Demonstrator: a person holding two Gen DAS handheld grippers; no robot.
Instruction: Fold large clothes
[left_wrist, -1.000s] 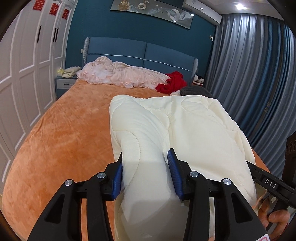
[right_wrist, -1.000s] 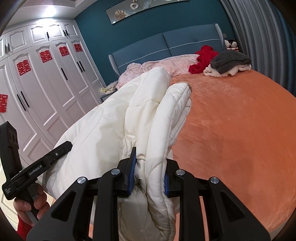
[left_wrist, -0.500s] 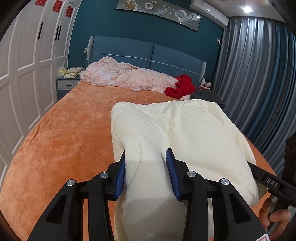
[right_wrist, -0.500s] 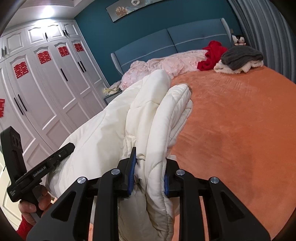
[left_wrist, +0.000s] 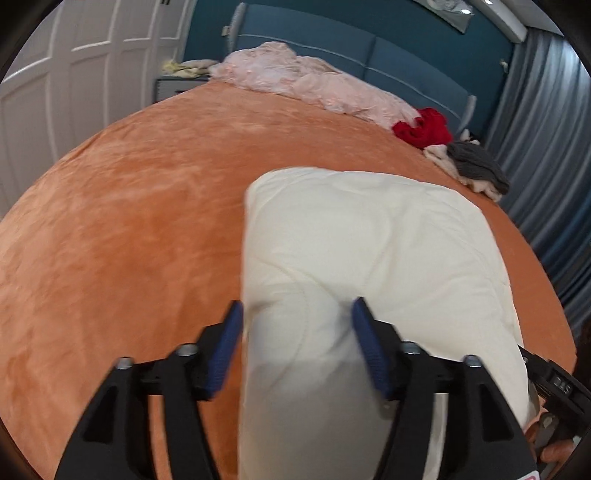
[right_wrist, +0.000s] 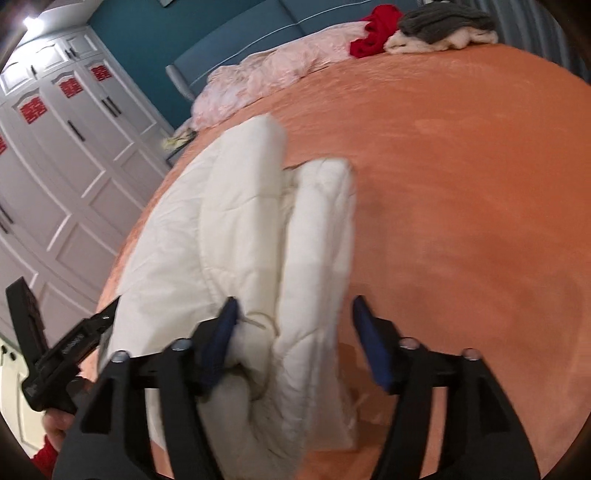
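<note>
**Both grippers spread at the near edge of the folded coat**

The cream quilted padded coat (left_wrist: 369, 258) lies as a thick folded bundle on the orange plush bedspread (left_wrist: 129, 221), filling the lower centre and right of the left wrist view. Its long axis runs away from the cameras toward the top of the frame, with the near end reaching down between the fingers.

The left gripper (left_wrist: 297, 349) has its blue-padded fingers well apart. The bundle's near left end sits in the gap, close to both pads, but they do not look to be pressing it.

In the right wrist view the same coat shows as stacked puffy rolls at centre left. The right gripper (right_wrist: 293, 345) is also spread wide: its left pad touches or sits just beside the fabric, while the right pad stands clear of it over bare bedspread. The frames are motion-blurred, so exact contact is hard to judge.

The next move depends on the coat lying straight ahead of both grippers, each at one near corner, neither clearly nearer.

At the top of both frames, well apart from the coat, lie a crumpled pale pink quilt (left_wrist: 314, 85), a red garment (left_wrist: 424, 127) and a grey knitted garment (left_wrist: 476, 162).
</note>
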